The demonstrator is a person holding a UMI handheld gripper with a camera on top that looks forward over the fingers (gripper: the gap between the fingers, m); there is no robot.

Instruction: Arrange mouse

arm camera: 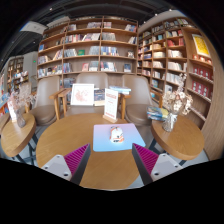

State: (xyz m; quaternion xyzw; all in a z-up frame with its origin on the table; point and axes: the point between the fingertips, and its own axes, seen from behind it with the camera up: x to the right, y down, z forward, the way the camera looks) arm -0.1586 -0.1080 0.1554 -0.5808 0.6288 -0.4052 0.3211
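Note:
A small white mouse [117, 134] lies on a light blue mouse mat [113, 138] on the round wooden table [70, 135], a little beyond my fingers. My gripper [111, 160] is open, its pink-padded fingers [74, 158] spread wide over bare table wood. Nothing is between them.
Two upholstered chairs [92, 86] stand behind the table, with a white sign [83, 94] and a card stand [112, 104] at its far edge. Small round side tables [182, 138] with flower vases sit left and right. Bookshelves [90, 45] line the back wall.

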